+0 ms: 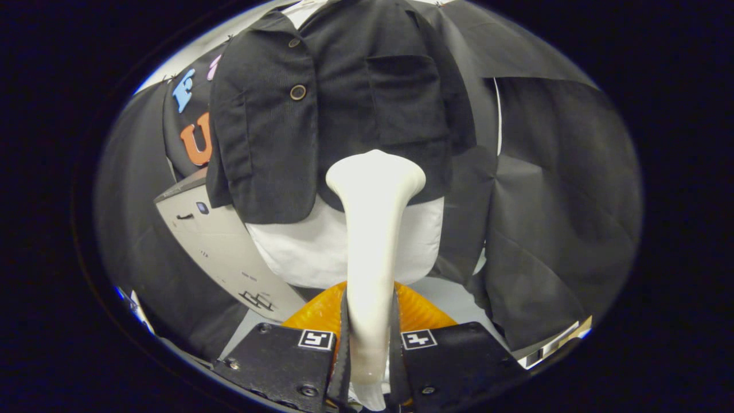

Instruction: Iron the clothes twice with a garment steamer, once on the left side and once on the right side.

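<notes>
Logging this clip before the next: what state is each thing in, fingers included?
Gripper: shut on the steamer's handle, one finger on each side.
Steamer: held upright beyond the fingers, its head at the jacket's lower hem; contact cannot be told.
Jacket: hanging on the form, front unbuttoned at the bottom, buttons showing.
Form: upright, its white lower part bare below the jacket.

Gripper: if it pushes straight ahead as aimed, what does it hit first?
The gripper is shut on the steamer, whose head leads. It would likely meet the jacket hem first; depth is unclear.
</notes>
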Demonstrator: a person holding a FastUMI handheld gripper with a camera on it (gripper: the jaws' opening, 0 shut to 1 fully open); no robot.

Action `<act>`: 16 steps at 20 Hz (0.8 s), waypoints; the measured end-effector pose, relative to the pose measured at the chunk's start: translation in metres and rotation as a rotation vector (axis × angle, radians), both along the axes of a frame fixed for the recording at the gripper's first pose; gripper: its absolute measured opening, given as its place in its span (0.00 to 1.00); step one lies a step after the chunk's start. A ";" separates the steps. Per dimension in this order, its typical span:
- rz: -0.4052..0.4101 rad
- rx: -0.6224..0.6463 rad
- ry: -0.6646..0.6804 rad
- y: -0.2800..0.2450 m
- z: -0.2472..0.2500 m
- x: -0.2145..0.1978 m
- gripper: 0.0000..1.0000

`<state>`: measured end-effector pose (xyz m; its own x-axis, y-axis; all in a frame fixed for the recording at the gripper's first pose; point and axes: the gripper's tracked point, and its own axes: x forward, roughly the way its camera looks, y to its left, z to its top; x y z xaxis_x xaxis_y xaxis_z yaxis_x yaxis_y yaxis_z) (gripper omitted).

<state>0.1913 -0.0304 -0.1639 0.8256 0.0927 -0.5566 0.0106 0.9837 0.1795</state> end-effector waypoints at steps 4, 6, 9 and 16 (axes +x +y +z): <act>0.003 -0.011 0.023 0.004 -0.008 -0.004 0.30; 0.002 -0.011 0.034 0.006 -0.010 -0.007 0.30; -0.001 -0.004 0.028 0.012 -0.001 -0.013 0.30; -0.030 -0.008 -0.074 0.026 0.059 -0.059 0.30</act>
<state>0.1327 -0.0047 -0.1045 0.8671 0.0626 -0.4943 0.0274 0.9846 0.1727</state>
